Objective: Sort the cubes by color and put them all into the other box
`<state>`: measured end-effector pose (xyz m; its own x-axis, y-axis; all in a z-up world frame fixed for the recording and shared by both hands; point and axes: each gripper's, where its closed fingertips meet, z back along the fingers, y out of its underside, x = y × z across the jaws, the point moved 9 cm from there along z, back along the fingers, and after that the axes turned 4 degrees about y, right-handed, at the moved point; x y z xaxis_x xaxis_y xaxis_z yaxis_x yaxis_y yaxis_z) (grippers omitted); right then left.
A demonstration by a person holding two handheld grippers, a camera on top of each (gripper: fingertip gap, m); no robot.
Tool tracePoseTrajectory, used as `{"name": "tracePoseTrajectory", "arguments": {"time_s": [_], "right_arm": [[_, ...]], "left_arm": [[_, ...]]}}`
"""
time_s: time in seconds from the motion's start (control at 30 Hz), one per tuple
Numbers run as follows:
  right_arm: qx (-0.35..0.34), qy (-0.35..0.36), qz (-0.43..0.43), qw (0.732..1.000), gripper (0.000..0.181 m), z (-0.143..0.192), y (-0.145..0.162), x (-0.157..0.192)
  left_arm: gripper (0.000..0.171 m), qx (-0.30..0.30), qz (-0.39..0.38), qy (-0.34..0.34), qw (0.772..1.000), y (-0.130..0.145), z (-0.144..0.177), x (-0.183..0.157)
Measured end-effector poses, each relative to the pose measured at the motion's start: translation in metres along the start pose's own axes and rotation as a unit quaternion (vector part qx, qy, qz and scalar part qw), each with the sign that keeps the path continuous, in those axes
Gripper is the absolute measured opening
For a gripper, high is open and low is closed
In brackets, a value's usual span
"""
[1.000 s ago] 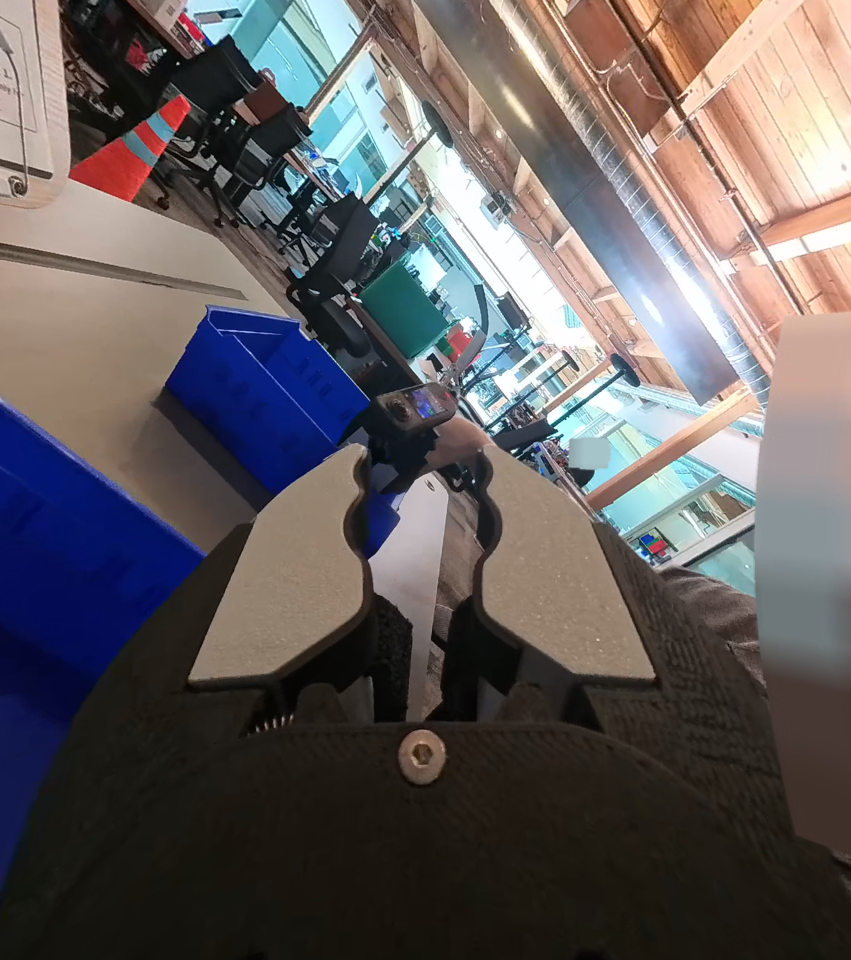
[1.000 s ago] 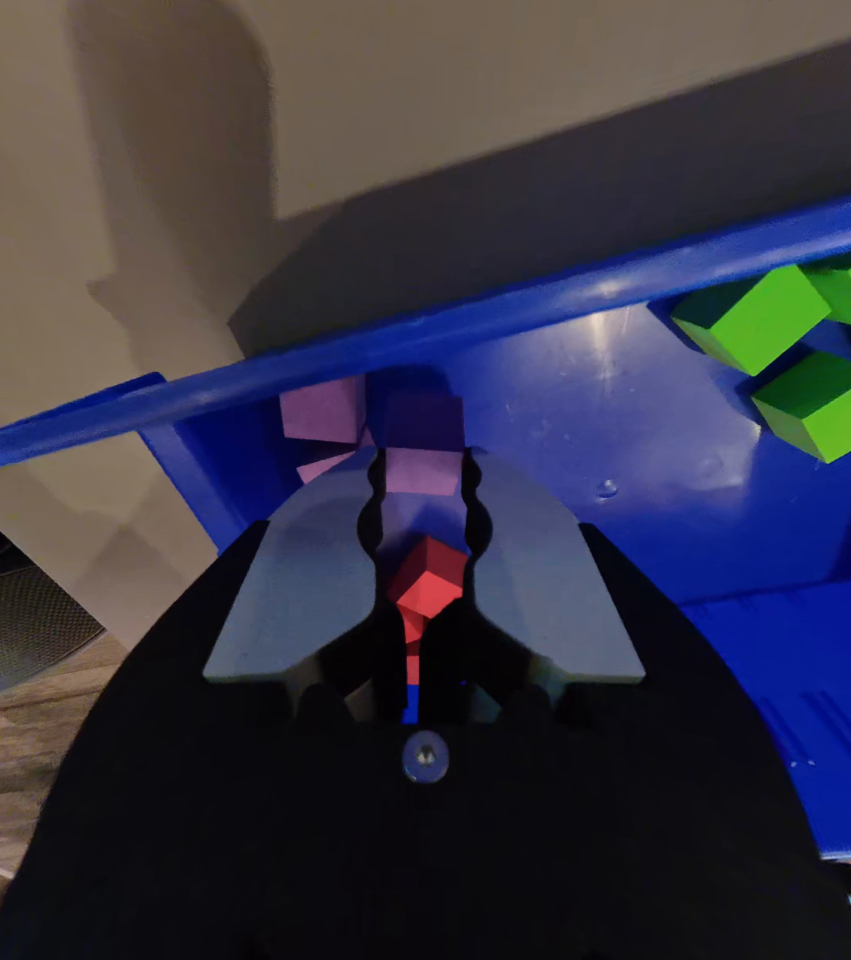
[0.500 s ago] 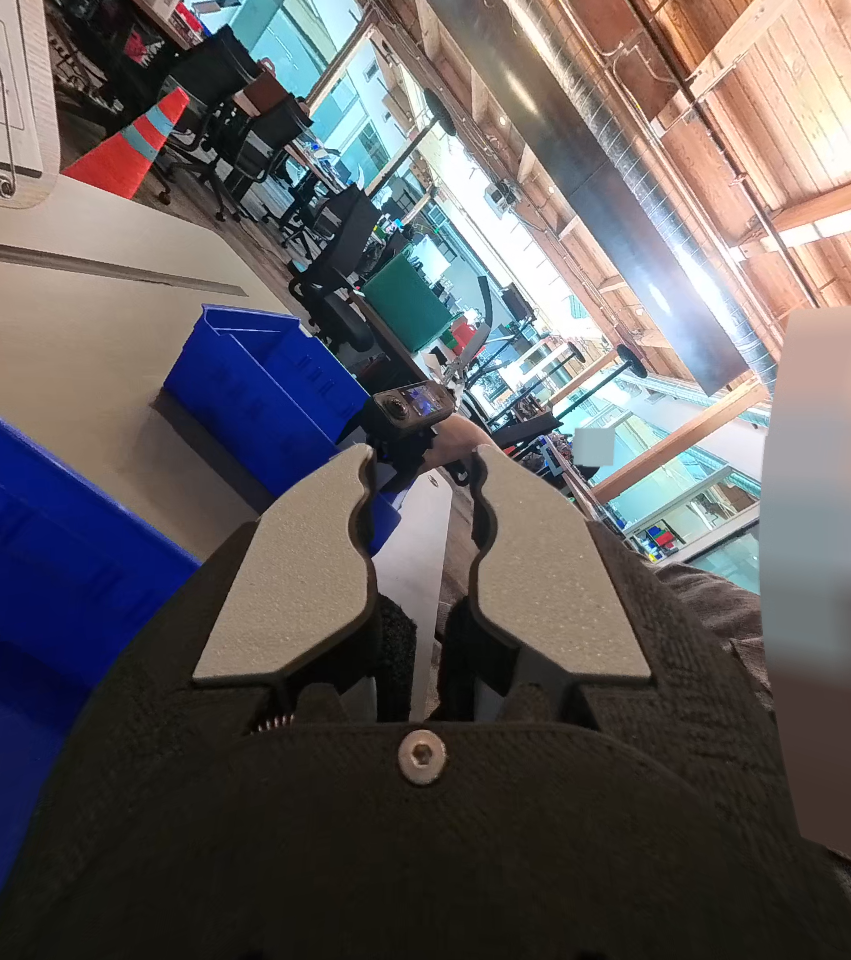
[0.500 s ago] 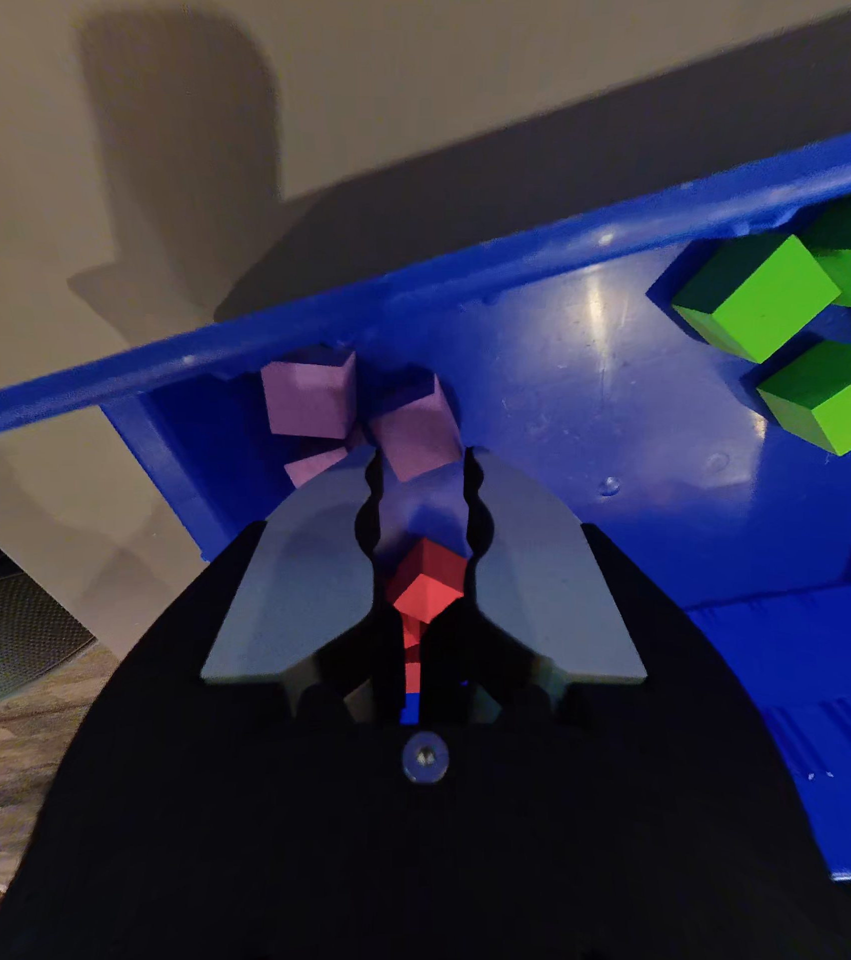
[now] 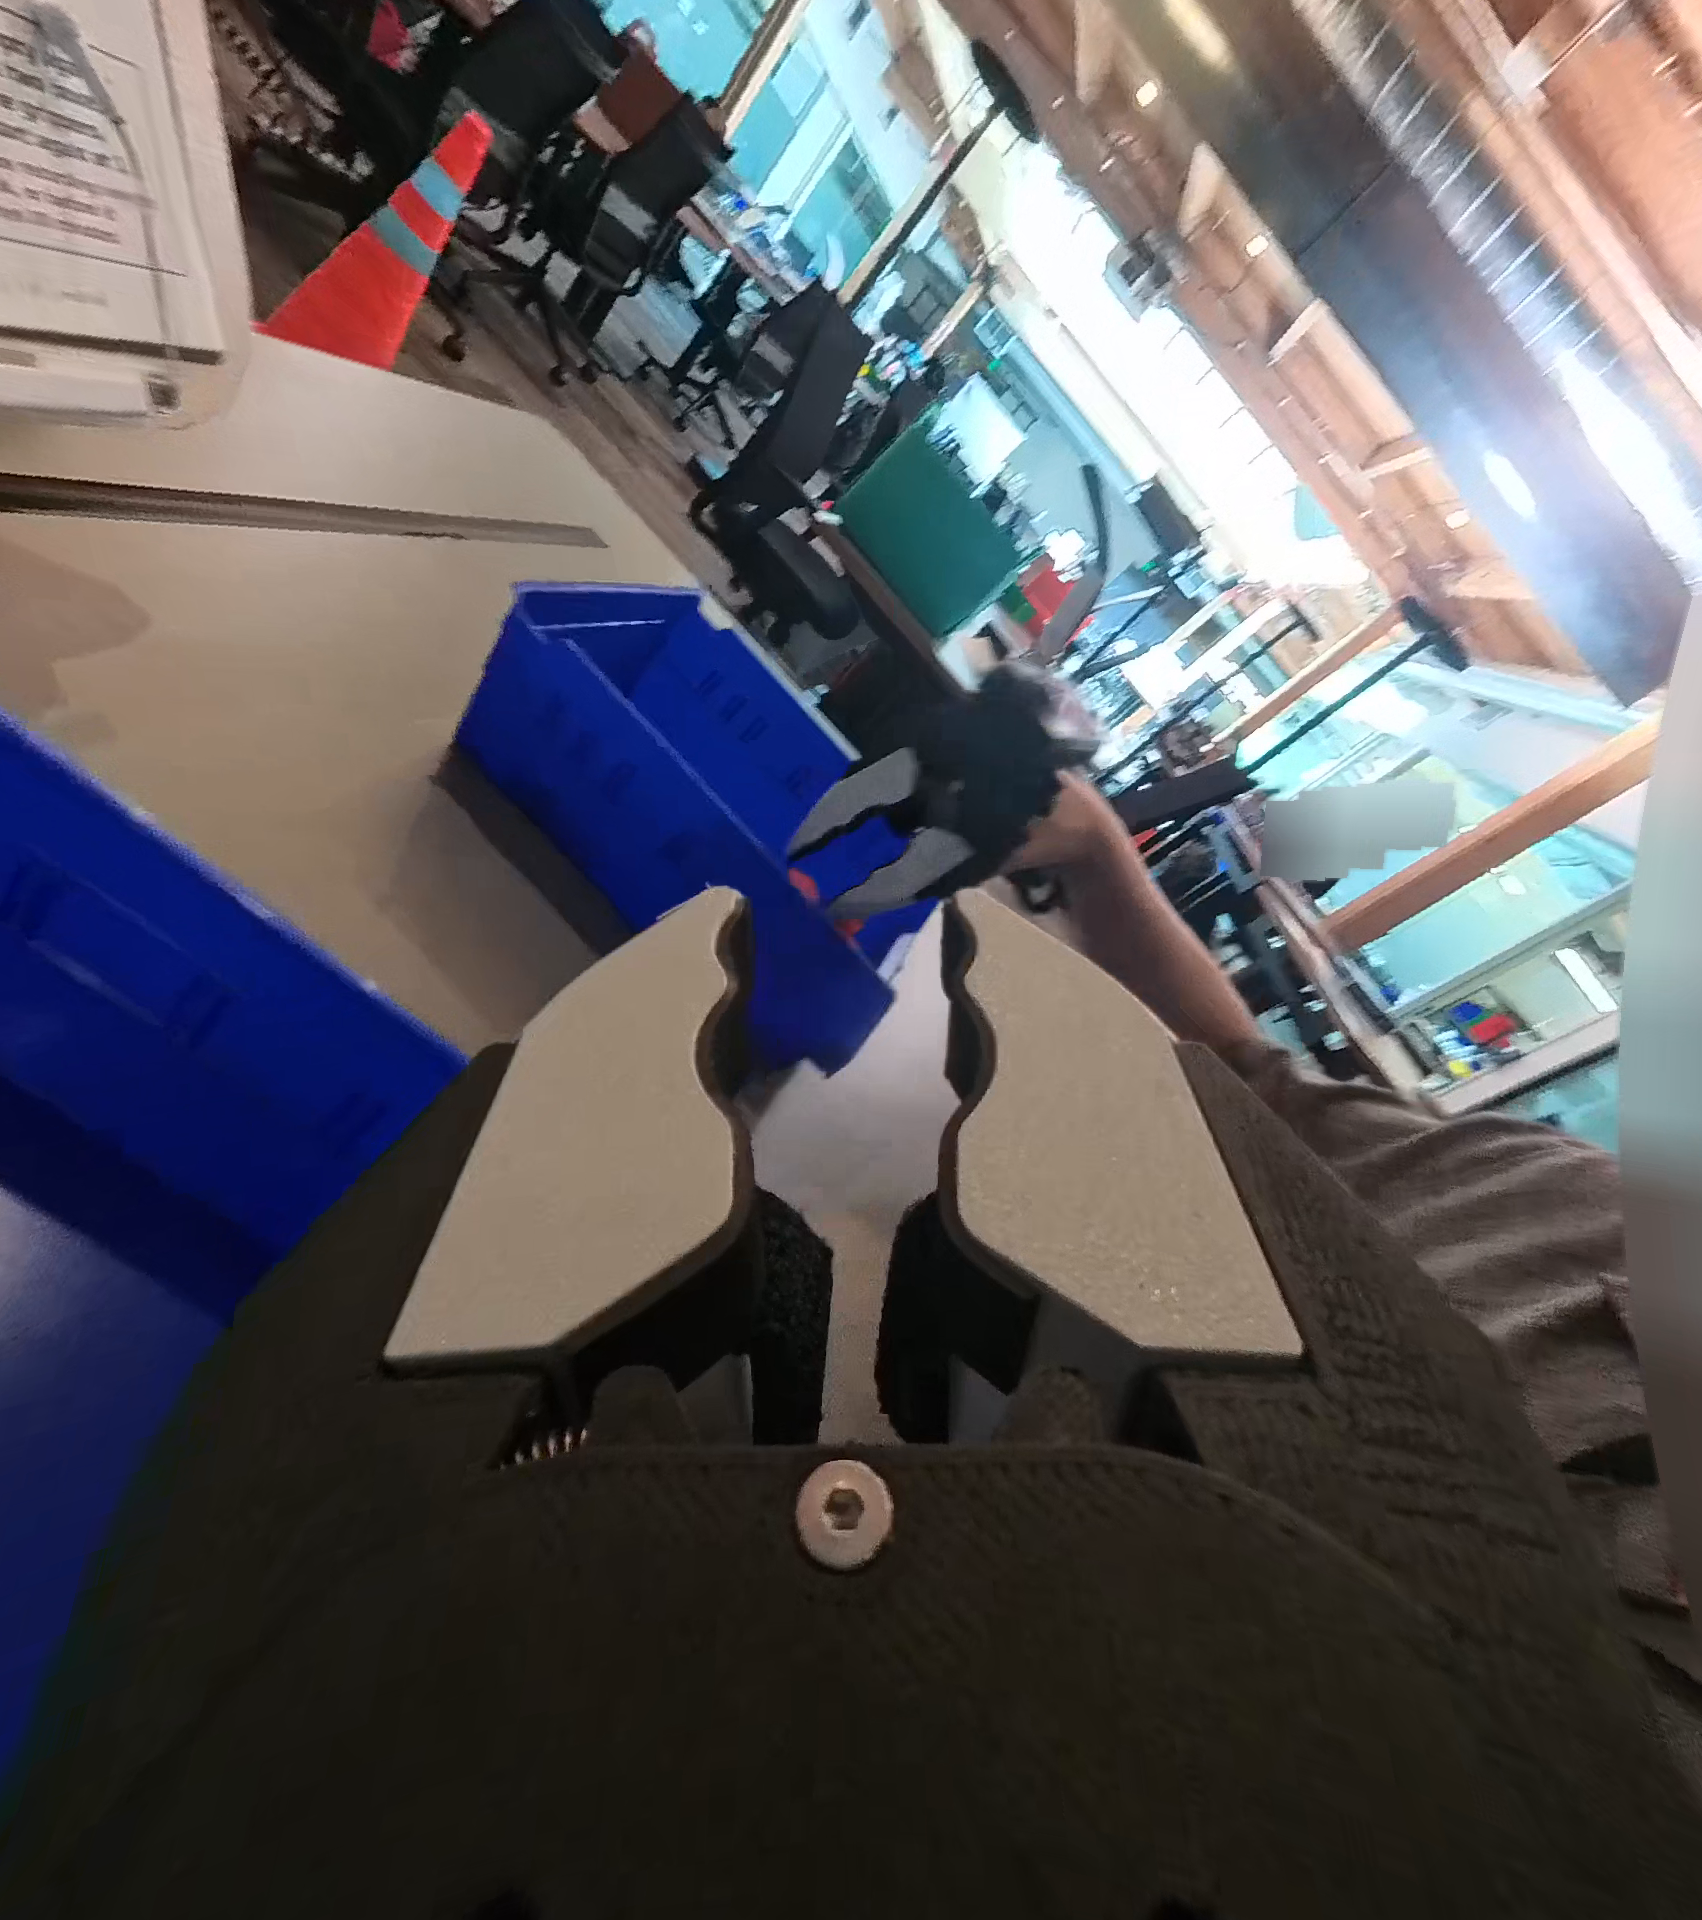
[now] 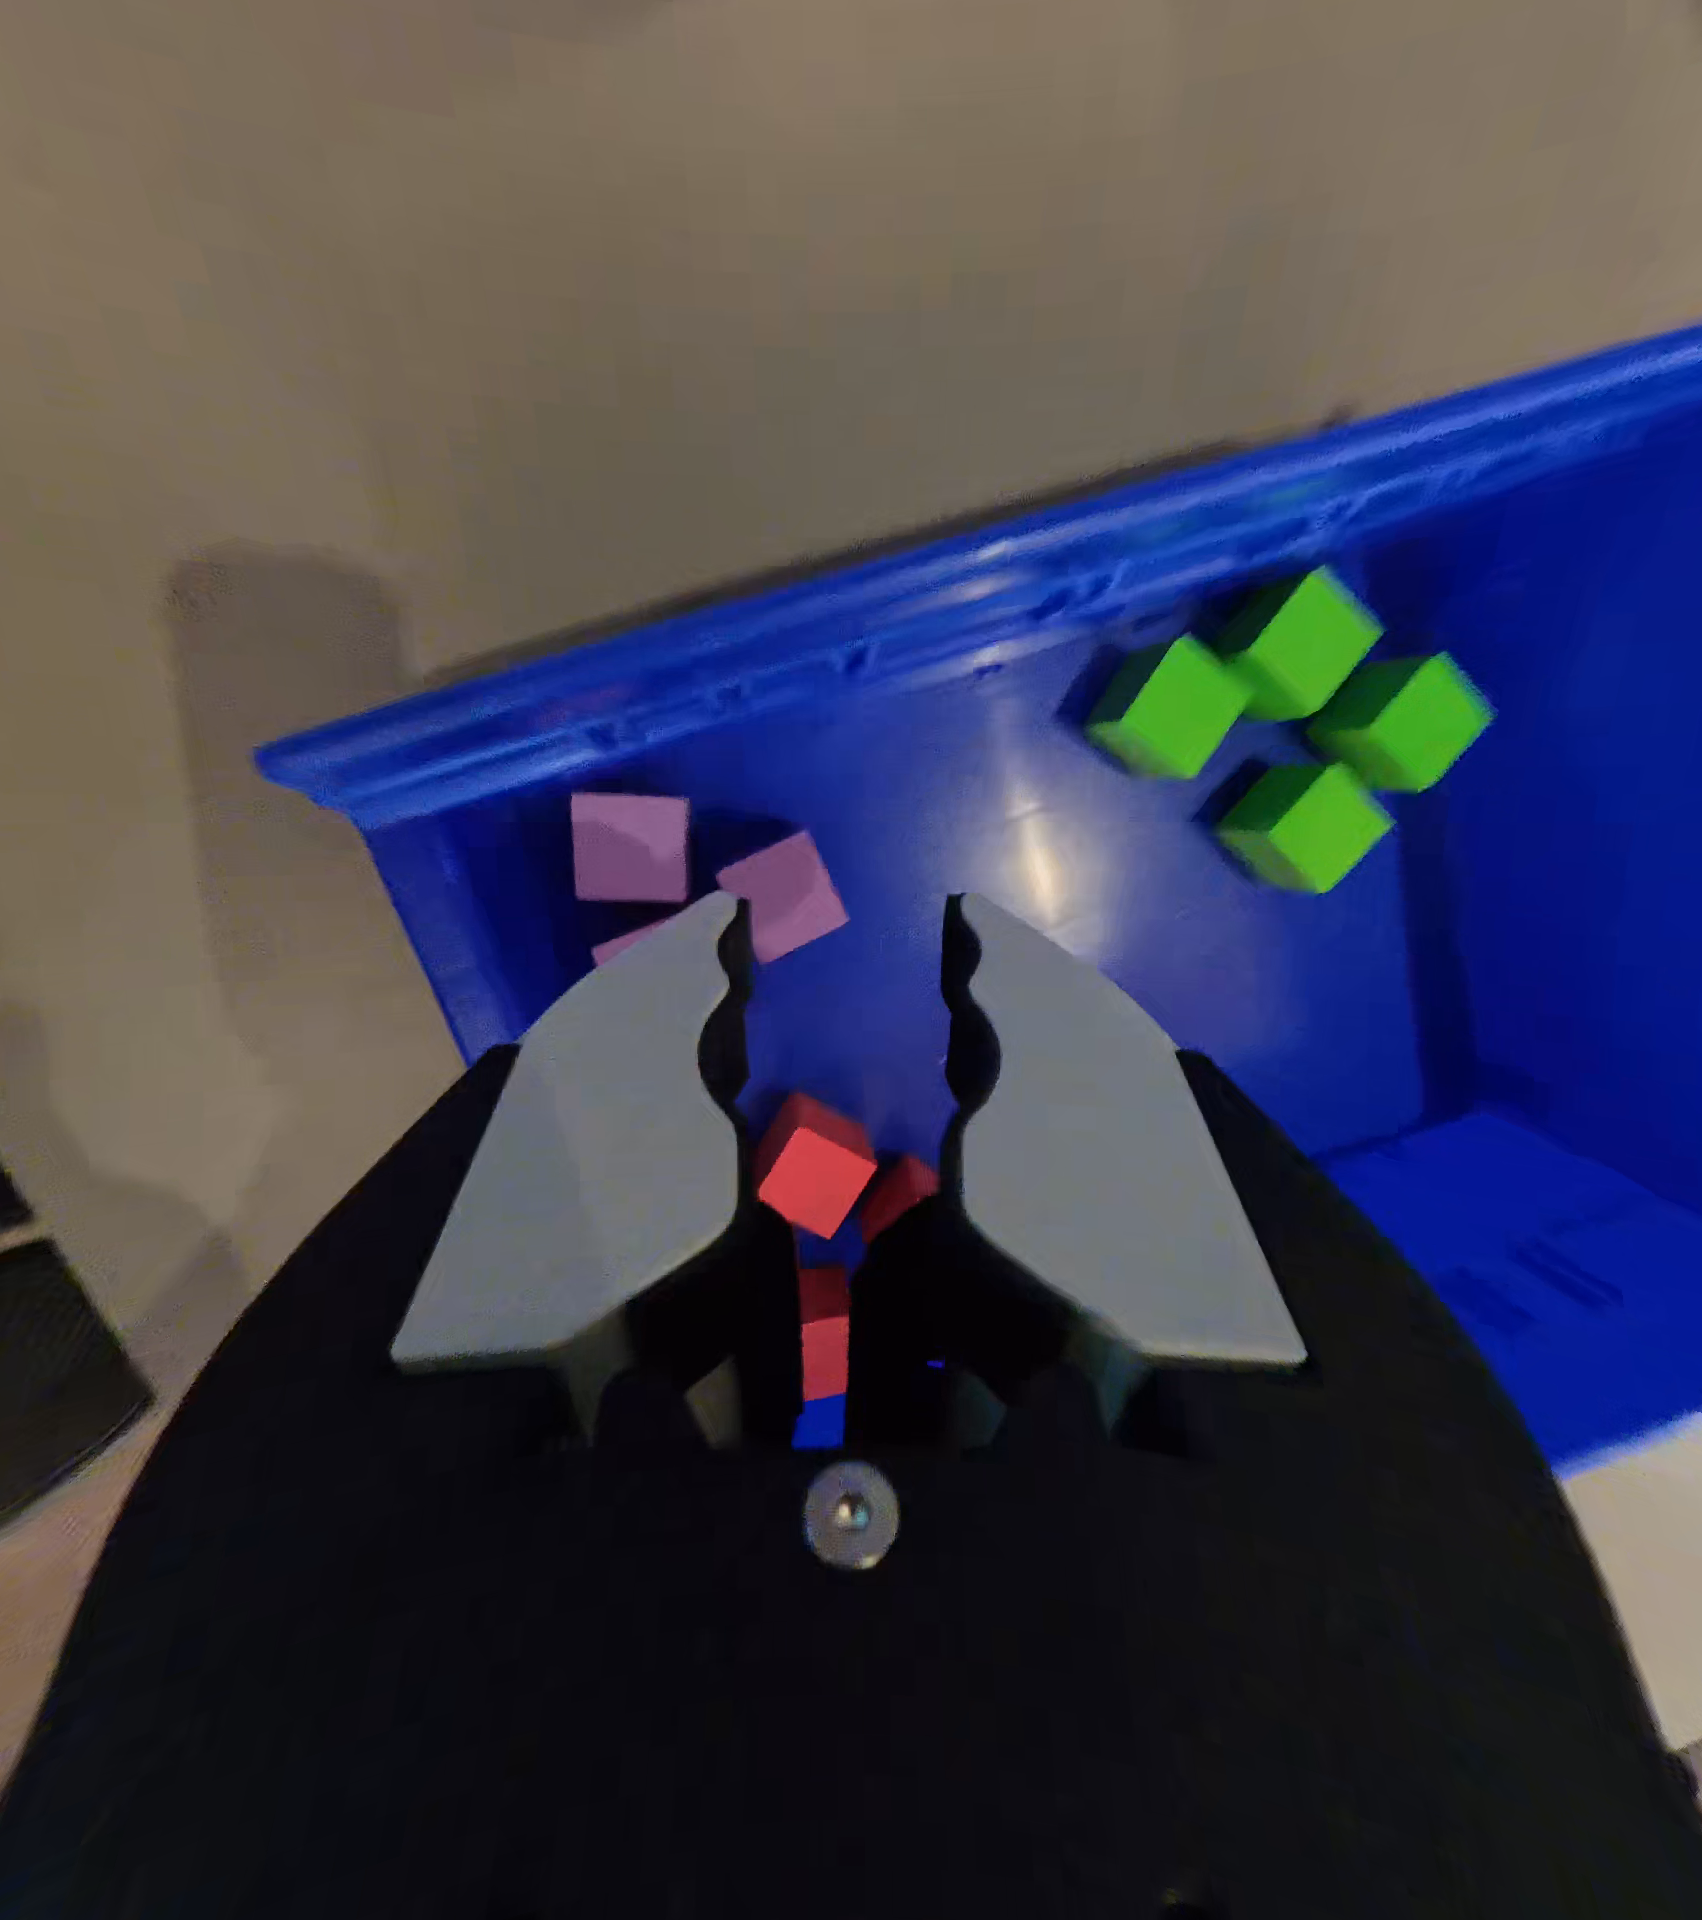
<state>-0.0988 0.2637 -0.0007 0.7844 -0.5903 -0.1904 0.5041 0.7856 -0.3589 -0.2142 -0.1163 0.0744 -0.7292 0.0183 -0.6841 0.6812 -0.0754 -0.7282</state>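
Observation:
My right gripper point(image 6: 842, 914) is open and empty, held above a blue bin point(image 6: 826, 623). In the bin, purple cubes point(image 6: 790, 894) lie just past my left fingertip, near the bin's left corner. Red cubes point(image 6: 811, 1164) show between my fingers, lower down. Several green cubes point(image 6: 1294, 717) sit in a cluster at the right. My left gripper point(image 5: 847, 925) is open and empty, tilted up over the table. The left wrist view shows the right gripper point(image 5: 888, 842) farther off, over the smaller blue bin point(image 5: 639, 748).
A larger blue bin point(image 5: 99, 987) stands close at my left gripper's left side on the grey table point(image 5: 286, 644). A white sign stand point(image 5: 26, 177) is at the back left. An orange cone point(image 5: 379, 260) and office chairs stand on the floor beyond. A person's sleeve point(image 5: 1449, 1226) is at the right.
My right gripper has let a purple cube fall by the other purple cubes, then risen back from the bin. The left wrist view has swung slightly; its jaws stay open.

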Motion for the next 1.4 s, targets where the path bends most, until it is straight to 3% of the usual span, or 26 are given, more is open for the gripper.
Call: {"name": "tracePoseTrajectory", "arguments": {"time_s": [0.2,0.4,0.5,0.63,0.73,0.93,1.07,1.4], "right_arm": [[-0.201,0.107,-0.035,0.973,0.041,0.037,-0.009,0.009],[-0.411,0.202,-0.084,0.885,0.046,0.064,-0.027,0.027],[-0.464,0.213,-0.108,0.853,0.046,0.073,-0.040,0.034],[-0.483,0.220,-0.102,0.842,0.045,0.075,-0.058,0.043],[-0.460,0.231,-0.093,0.852,0.046,0.072,-0.065,0.046],[-0.469,0.229,-0.108,0.846,0.044,0.070,-0.059,0.045],[-0.475,0.225,-0.109,0.843,0.043,0.071,-0.057,0.043],[-0.495,0.222,-0.108,0.833,0.040,0.078,-0.052,0.044]], "left_arm": [[0.038,0.026,-0.062,-0.136,0.988,-0.024,0.023,-0.001],[0.039,0.040,-0.110,-0.314,0.942,-0.032,0.040,0.019],[0.037,0.064,-0.108,-0.373,0.919,-0.027,0.034,0.044],[0.037,0.125,-0.090,-0.413,0.898,-0.023,0.008,0.094],[0.045,0.157,-0.062,-0.435,0.885,-0.022,-0.010,0.133],[0.055,0.162,0.027,-0.454,0.876,-0.015,-0.041,0.184],[0.058,0.136,0.054,-0.468,0.872,-0.013,-0.055,0.203],[0.060,0.101,0.044,-0.540,0.835,-0.001,-0.068,0.222]]}}
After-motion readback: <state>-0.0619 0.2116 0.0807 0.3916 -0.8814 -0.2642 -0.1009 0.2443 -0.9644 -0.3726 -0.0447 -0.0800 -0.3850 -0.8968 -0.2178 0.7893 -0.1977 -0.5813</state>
